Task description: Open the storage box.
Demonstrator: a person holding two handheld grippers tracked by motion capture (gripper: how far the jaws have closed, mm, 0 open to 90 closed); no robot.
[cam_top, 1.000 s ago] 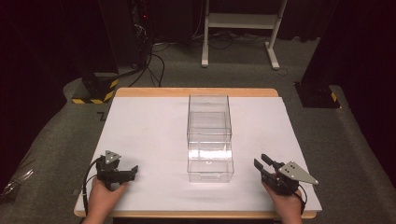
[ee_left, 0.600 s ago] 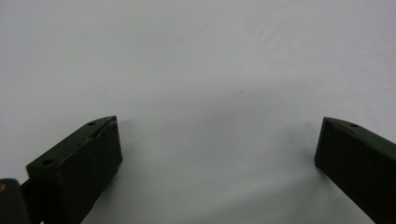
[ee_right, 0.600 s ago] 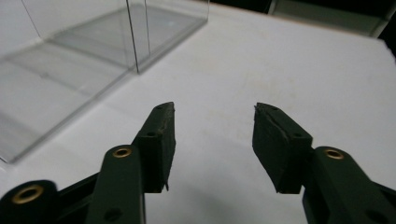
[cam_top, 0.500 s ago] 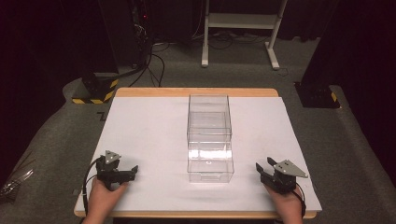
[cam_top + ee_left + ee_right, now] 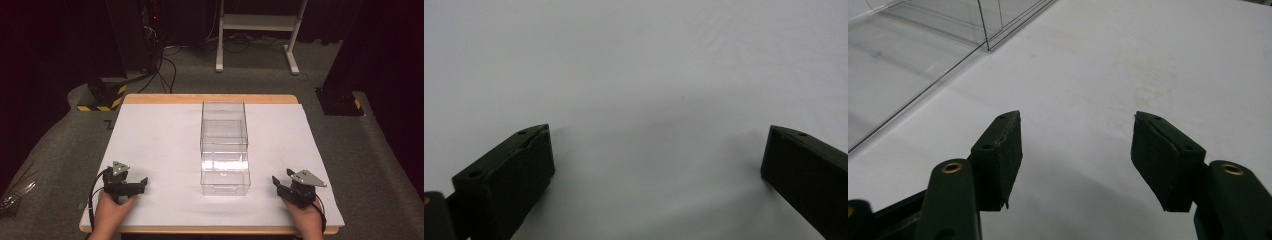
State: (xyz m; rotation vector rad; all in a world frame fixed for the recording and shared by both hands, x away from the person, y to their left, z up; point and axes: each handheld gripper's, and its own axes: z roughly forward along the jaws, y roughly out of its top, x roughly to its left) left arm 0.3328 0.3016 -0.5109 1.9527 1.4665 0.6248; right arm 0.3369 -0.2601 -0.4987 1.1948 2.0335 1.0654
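A white-covered table (image 5: pixel 165 140) is set in a dark room, with a clear plastic box (image 5: pixel 224 147) (two stacked units, looks like) placed mid-table between the grippers. The left gripper (image 5: pixel 143 182) is held wide open on the sheet, nothing gripped. The right gripper (image 5: pixel 281 179) has just been opened wide, nothing between its jaws, well apart from the box.

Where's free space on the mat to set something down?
Bare white mat runs between the clear box and the mat's left edge, ahead of the left gripper; likewise right of the box, ahead of the right gripper. The box fills the centre strip.
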